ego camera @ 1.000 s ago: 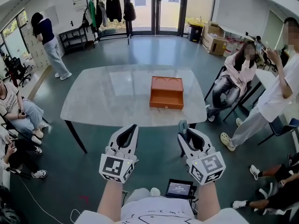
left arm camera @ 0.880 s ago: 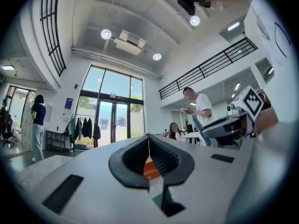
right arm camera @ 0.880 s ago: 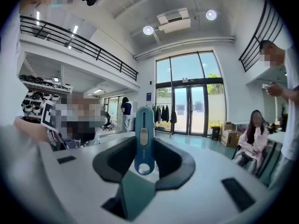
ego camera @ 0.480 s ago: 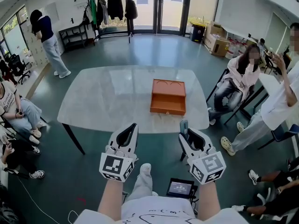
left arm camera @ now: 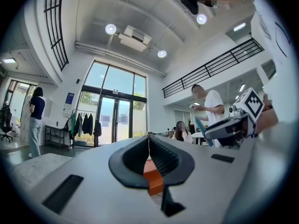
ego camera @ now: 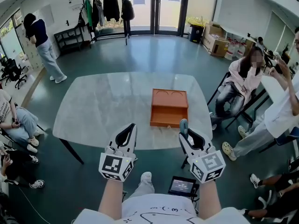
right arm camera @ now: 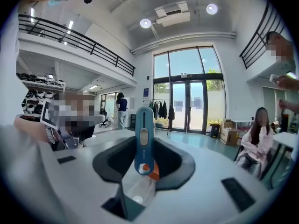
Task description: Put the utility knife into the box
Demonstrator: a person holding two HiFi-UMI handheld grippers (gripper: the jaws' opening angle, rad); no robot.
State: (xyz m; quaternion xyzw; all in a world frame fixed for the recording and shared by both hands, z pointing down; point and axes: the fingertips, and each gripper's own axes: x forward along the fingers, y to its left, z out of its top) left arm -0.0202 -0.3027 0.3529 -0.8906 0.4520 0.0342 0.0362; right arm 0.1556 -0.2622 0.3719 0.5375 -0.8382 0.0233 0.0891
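Note:
An orange box (ego camera: pixel 169 108) stands open on the pale marble table (ego camera: pixel 103 106), right of its middle. The blue utility knife (ego camera: pixel 183 126) sticks up from my right gripper (ego camera: pixel 183 129), whose jaws are shut on it just short of the table's near edge. In the right gripper view the knife (right arm camera: pixel 144 139) stands upright between the dark pads. My left gripper (ego camera: pixel 131 127) hovers beside it at the same height, its jaws shut with nothing between them. Through the left gripper's (left arm camera: pixel 149 139) jaw opening a piece of the orange box (left arm camera: pixel 153 181) shows.
A seated person (ego camera: pixel 243 80) and a standing person (ego camera: pixel 280 106) are close to the table's right side. More people sit at the left (ego camera: pixel 11 118). A small screen (ego camera: pixel 181 186) lies low by my legs. A clothes rack (ego camera: pixel 105 8) and cardboard boxes (ego camera: pixel 214 40) stand at the back.
The table and orange box have come nearer and lower in the head view. Both grippers keep the same stance, the knife still in the right one.

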